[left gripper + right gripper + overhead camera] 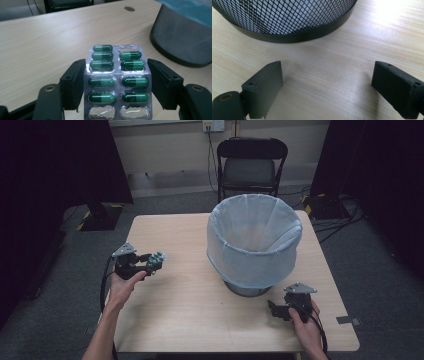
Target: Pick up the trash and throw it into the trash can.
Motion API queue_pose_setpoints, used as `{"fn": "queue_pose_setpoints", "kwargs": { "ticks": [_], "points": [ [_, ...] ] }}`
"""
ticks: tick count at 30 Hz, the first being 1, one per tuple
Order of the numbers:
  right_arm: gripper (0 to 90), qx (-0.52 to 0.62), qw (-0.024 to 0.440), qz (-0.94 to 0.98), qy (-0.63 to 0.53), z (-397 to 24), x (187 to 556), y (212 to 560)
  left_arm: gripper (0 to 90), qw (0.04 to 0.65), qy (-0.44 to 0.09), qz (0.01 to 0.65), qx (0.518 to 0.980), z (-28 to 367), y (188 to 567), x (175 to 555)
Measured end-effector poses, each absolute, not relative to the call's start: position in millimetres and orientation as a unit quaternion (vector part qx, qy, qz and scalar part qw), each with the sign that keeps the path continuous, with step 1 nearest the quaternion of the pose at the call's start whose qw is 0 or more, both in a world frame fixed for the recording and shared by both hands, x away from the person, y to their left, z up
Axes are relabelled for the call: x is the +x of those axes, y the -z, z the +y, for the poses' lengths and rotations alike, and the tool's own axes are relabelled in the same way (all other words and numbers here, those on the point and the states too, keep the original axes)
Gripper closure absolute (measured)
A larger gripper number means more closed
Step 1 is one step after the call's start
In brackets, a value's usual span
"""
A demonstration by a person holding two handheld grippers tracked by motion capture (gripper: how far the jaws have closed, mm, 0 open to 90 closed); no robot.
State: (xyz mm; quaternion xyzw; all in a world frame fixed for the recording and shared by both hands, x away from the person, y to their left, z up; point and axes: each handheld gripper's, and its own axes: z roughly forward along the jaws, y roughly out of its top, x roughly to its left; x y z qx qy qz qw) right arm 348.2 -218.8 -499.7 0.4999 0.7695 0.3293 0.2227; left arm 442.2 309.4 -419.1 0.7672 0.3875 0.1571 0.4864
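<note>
A silver blister pack of green capsules point(117, 82) sits clamped by its two long edges between the jaws of my left gripper point(116, 75); its two nearest pockets are empty and crushed. From above, the pack point(156, 261) is held just over the left side of the table by the left gripper point(150, 263). A black mesh bin point(254, 240) lined with a pale blue bag stands right of centre. My right gripper point(272, 309) rests low near the front right, open, its jaws point(325, 85) wide apart over bare wood just short of the bin's base point(292, 35).
The light wooden table point(190, 315) has bare room at the centre and front. A black folding chair point(250, 167) stands behind the far edge. Dark curtains hang on both sides, and cables lie on the grey floor at right.
</note>
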Motion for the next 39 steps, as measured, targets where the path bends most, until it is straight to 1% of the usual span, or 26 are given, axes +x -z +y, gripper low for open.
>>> {"fn": "queue_pose_setpoints", "kwargs": {
  "ticks": [16,24,39],
  "points": [
    [9.2,0.500,0.223,0.769,-0.329,-218.8,348.1,499.7,34.2,0.541,-0.167,0.332,0.754,288.6,365.4,431.8],
    [9.2,0.499,0.223,0.770,-0.330,-218.8,348.2,499.7,34.3,0.569,-0.167,0.324,0.737,283.7,344.9,429.2],
    [9.2,0.499,0.223,0.770,-0.330,-218.9,348.2,499.7,34.3,0.595,-0.172,0.267,0.738,248.3,298.8,429.2]
  ]
}}
